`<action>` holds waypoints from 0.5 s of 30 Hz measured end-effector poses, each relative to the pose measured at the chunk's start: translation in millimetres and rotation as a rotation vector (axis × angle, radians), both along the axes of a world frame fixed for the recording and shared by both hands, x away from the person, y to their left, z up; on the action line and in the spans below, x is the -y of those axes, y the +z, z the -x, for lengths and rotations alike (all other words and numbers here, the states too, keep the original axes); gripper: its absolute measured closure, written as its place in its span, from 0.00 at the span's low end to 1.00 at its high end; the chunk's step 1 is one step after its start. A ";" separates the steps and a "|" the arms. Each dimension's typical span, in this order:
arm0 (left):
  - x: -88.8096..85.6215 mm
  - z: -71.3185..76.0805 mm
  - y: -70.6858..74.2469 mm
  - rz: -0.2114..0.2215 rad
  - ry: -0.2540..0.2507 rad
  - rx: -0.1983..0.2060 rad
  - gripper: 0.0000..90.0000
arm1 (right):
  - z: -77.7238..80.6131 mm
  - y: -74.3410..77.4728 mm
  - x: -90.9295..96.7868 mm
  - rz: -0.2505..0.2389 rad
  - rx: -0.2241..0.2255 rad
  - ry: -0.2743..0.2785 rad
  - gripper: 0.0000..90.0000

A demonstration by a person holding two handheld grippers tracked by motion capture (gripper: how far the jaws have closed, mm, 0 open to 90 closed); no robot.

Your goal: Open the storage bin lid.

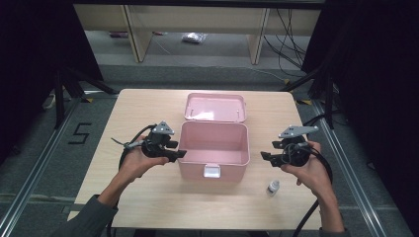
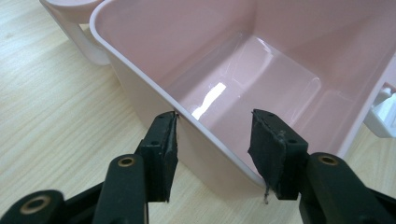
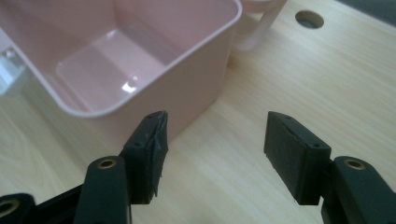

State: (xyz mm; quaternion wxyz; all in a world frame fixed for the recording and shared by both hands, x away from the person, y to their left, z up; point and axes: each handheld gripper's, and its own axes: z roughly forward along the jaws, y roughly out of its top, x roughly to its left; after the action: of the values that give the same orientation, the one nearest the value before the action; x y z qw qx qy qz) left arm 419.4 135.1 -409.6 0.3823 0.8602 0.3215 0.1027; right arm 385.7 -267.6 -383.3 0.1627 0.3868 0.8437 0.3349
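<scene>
We judge the steadying step in hand: the left gripper [image 1: 181,153] straddles the left wall of the one open pink box [image 1: 213,146] at table centre, jaws apart, pads not pressing. The right gripper [image 1: 263,156], jaws apart and empty, hangs beside the box's right wall. Next it must reach the single small bottle [image 1: 273,186] near the table's front right; count: one box, one bottle, two grippers.

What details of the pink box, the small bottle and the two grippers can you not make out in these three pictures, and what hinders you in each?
- Small bottle, high view: too small to tell its label or contents.
- Pink box, left gripper view: far wall cut off by the top edge.
- Lid, high view: its underside faces the table.
- Left gripper, high view: jaws straddle the box's wall; pad contact too small to tell.
- White latch, right gripper view: cut off by the left edge.
</scene>
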 end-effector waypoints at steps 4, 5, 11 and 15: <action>0.0 0.2 0.0 0.000 -0.002 0.002 0.57 | 9.9 -3.0 -1.7 0.051 -0.031 -0.012 0.44; -0.2 0.1 -0.1 0.001 -0.001 0.001 0.57 | 13.5 -2.3 -2.6 0.056 -0.058 -0.008 0.44; -0.3 -0.1 -0.1 0.001 0.000 -0.001 0.57 | 22.4 -5.9 -4.9 0.106 -0.088 0.017 0.43; -0.3 -0.3 -0.2 0.002 -0.001 -0.001 0.57 | 22.5 -11.0 -2.4 0.113 -0.105 0.008 0.43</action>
State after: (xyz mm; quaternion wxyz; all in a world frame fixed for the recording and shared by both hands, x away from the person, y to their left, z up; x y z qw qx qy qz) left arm 419.7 135.4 -409.9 0.3829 0.8601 0.3213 0.1018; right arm 363.2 -265.2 -394.3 0.1385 0.3907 0.8702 0.2664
